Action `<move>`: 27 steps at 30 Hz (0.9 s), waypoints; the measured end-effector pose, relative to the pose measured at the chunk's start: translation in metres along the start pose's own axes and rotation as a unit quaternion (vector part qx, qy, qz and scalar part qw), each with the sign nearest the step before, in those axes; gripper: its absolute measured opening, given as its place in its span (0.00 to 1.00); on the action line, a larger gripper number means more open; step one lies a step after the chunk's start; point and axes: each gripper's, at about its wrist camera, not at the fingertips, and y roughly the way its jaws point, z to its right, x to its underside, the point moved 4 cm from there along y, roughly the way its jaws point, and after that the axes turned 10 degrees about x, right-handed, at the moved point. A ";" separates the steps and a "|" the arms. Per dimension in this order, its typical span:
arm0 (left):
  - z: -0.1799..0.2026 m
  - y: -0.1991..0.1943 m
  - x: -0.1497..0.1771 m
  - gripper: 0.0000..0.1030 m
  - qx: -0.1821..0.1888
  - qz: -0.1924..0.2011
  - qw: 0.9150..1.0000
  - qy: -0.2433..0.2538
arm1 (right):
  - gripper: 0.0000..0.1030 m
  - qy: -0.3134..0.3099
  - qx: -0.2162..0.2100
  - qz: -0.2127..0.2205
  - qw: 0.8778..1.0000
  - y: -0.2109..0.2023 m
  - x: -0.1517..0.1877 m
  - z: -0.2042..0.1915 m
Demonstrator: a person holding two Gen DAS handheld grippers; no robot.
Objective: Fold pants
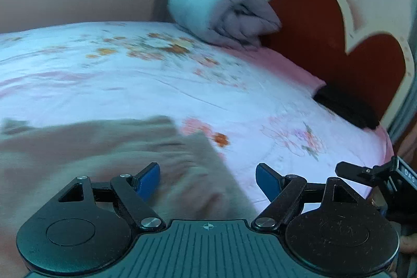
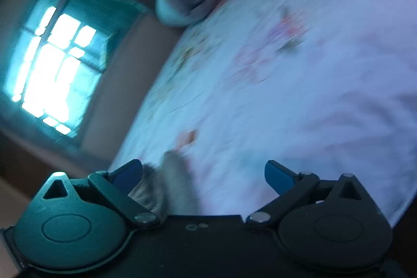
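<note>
Both the left gripper (image 1: 207,180) and right gripper (image 2: 203,175) hang fingers apart over beige pants (image 1: 104,147) on the floral bedsheet (image 1: 130,85).

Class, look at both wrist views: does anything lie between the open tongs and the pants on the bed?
Nothing visible does. The left tongs hang open right over the beige pants, and the right tongs are open with a corner of the fabric already between them. Only floral bedsheet surrounds the pants.
</note>
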 end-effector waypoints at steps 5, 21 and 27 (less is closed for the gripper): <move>-0.066 -0.085 0.019 0.78 -0.092 0.030 0.995 -0.031 | 0.87 -0.012 -0.099 -0.107 0.989 0.028 0.028 -0.046; -0.118 -0.145 0.129 0.78 -0.168 -0.039 0.984 -0.048 | 0.46 -0.070 0.031 -0.175 0.982 0.118 0.081 -0.119; -0.128 -0.127 0.119 0.78 -0.215 -0.039 0.974 -0.050 | 0.25 -0.098 -0.050 -0.143 0.984 0.085 0.076 -0.169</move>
